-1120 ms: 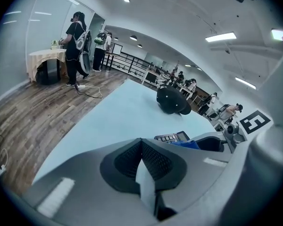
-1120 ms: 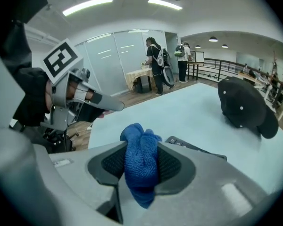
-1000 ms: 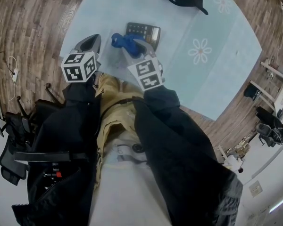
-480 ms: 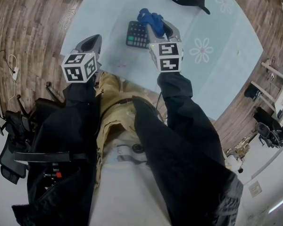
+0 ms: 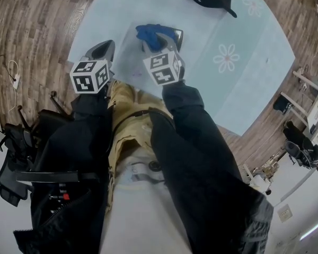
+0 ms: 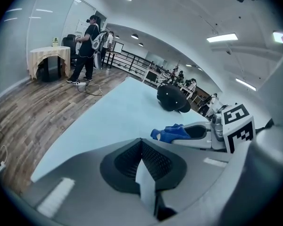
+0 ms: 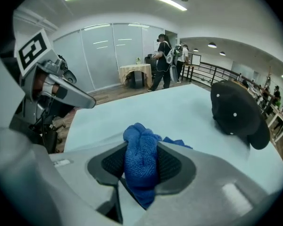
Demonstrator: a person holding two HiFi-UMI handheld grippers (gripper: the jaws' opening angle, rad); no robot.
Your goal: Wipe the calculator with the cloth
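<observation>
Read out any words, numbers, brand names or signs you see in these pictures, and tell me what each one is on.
No text here can be read.
Left gripper and right gripper cubes: square marker patterns only, no letters.
Calculator: mostly hidden under the cloth; no key print legible.
Small sign on the draped table: too small to read.
</observation>
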